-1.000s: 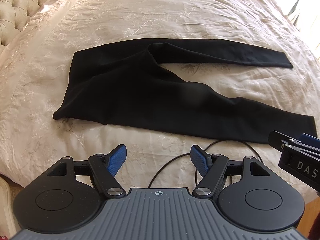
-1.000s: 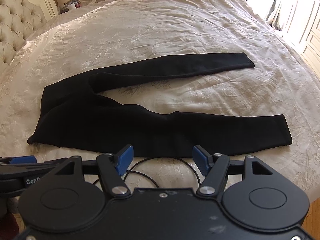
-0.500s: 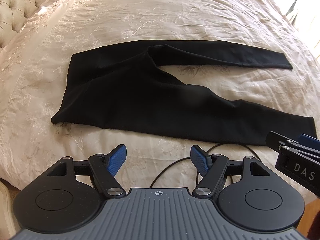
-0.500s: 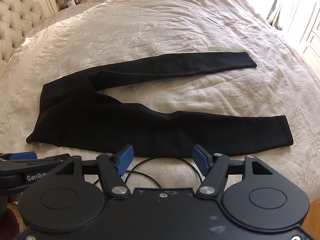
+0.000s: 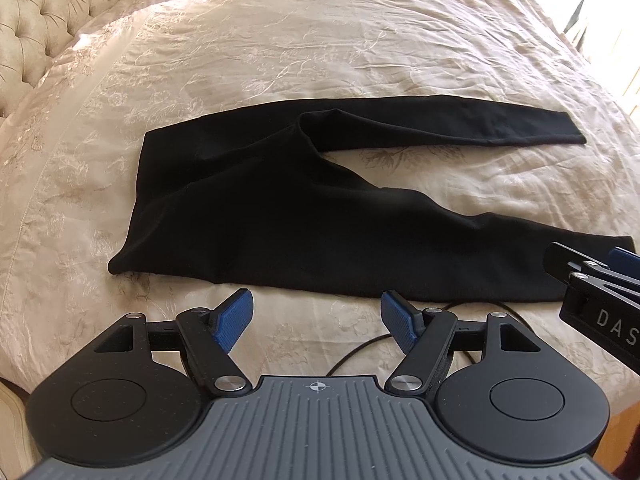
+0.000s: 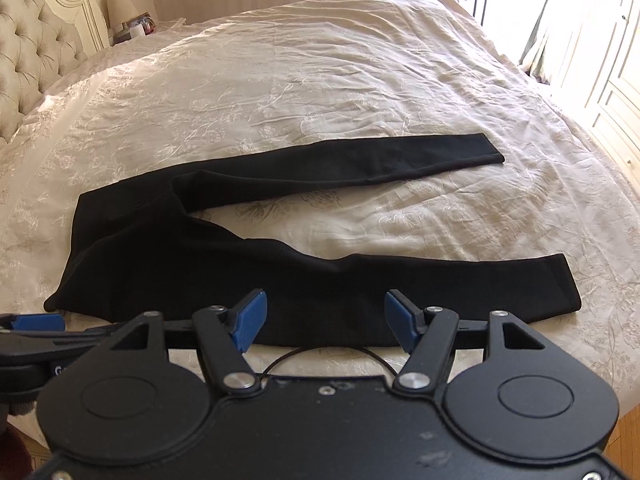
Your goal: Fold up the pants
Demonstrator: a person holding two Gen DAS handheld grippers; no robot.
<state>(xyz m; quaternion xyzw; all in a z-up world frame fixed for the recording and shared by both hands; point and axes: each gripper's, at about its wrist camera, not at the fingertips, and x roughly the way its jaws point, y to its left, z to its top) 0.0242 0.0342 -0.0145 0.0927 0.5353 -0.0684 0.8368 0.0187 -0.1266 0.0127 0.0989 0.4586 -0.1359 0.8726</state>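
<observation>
Pants lie flat on the bed, legs splayed; we hold both hand-held grippers, left and right, wide open and empty, ready to fold.

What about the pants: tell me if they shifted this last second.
No. The pants keep their place against the bedspread, its floral print unchanged between the legs.

Bedspread bare beyond pants and between splayed legs: free passage. Cable loops on near strip. Headboard bounds left side.
</observation>
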